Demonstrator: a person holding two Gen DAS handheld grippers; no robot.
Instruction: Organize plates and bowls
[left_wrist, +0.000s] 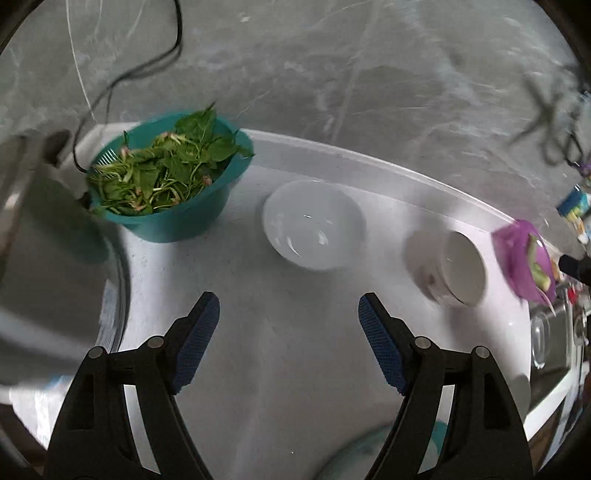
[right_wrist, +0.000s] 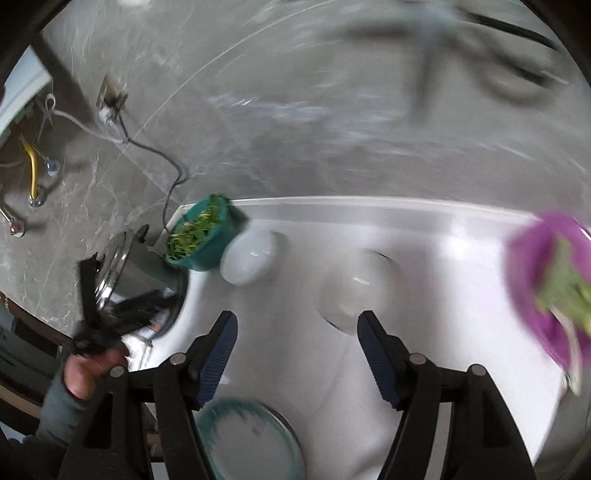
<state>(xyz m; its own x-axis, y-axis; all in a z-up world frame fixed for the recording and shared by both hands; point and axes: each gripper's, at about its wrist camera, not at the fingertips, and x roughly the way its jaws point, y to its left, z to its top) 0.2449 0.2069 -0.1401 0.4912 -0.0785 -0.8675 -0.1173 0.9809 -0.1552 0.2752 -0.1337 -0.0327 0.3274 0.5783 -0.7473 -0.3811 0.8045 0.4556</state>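
The white bench (left_wrist: 303, 369) carries everything, backed by a grey marbled wall (left_wrist: 369, 74). At its left end sits a steel pot (left_wrist: 44, 258); just beside it stands a teal colander (left_wrist: 173, 221) heaped with green leaves (left_wrist: 162, 170). Near the colander's right rests an empty white bowl (left_wrist: 314, 225), and further right a stack of white bowls (left_wrist: 447, 267), blurred. A purple bowl (left_wrist: 524, 262) holding green vegetable pieces sits at the far right. A teal-rimmed plate (right_wrist: 251, 439) lies at the near edge.

The left gripper (left_wrist: 288, 339) hangs above bare bench, its jaws spread wide, grasping nothing. The right gripper (right_wrist: 297, 354) likewise has released jaws, wide apart, touching nothing; the stacked bowls lie just beyond its fingertips.
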